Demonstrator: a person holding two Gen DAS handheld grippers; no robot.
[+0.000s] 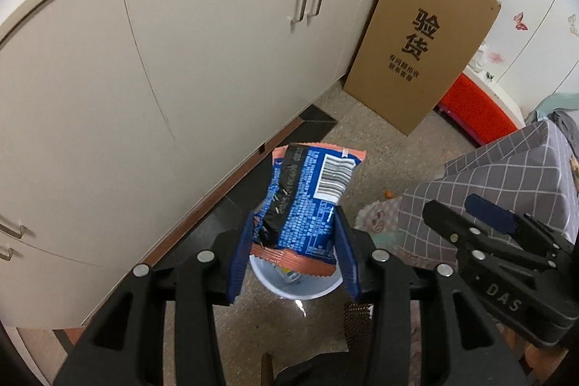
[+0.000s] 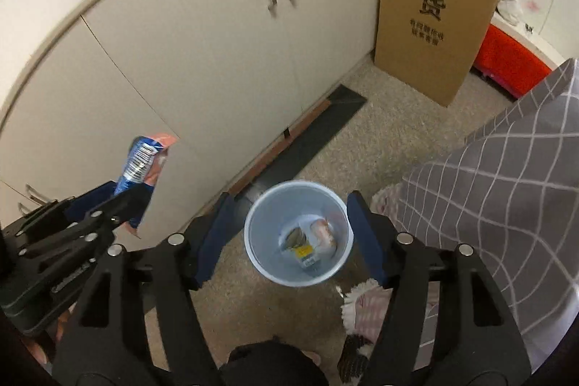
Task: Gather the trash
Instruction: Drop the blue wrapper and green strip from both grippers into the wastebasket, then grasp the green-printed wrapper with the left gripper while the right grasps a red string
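Observation:
My left gripper (image 1: 294,246) is shut on a blue and pink snack wrapper (image 1: 307,201) with a barcode, held above the white trash bin (image 1: 300,290). The bin stands on the floor and its rim shows below the wrapper. In the right wrist view the bin (image 2: 253,241) lies between my right gripper's open fingers (image 2: 213,241) and holds some trash (image 2: 307,241). My right gripper (image 2: 289,234) is open and empty above the bin. The left gripper with the wrapper (image 2: 141,165) shows at the left there.
A beige cabinet (image 1: 181,60) runs along the left. A flat cardboard box (image 1: 423,42) leans at its far end, with a red crate (image 1: 474,111) behind. A grey checked cloth (image 1: 506,169) covers furniture at the right. Slippers (image 2: 362,313) lie on the floor.

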